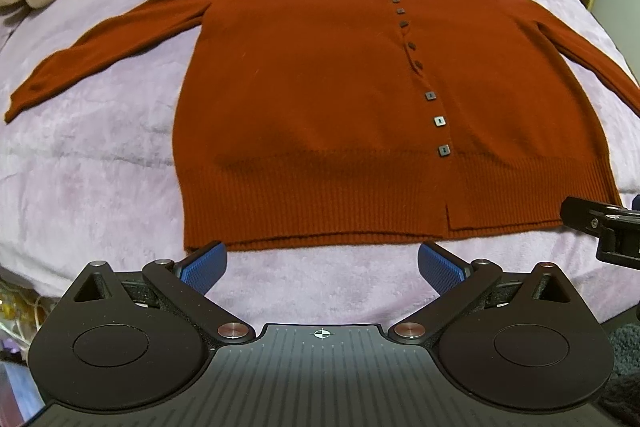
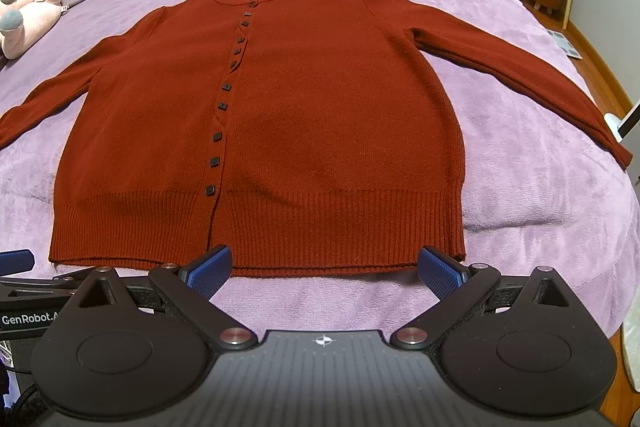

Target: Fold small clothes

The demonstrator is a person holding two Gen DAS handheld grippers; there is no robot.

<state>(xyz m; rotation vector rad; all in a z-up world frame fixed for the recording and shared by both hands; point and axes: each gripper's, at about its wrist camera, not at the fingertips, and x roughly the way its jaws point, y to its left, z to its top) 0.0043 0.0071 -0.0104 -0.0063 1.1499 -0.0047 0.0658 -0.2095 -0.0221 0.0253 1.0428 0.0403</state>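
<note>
Just short of the ribbed hem, the left gripper hovers with its blue pads spread wide, holding nothing. Further right, the right gripper hangs equally wide and empty. Between and beyond them the rust cardigan lies flat, buttoned, sleeves outspread on the purple blanket, bare cloth around it.

Soft even light, sharp, edges perhaps warped
</note>
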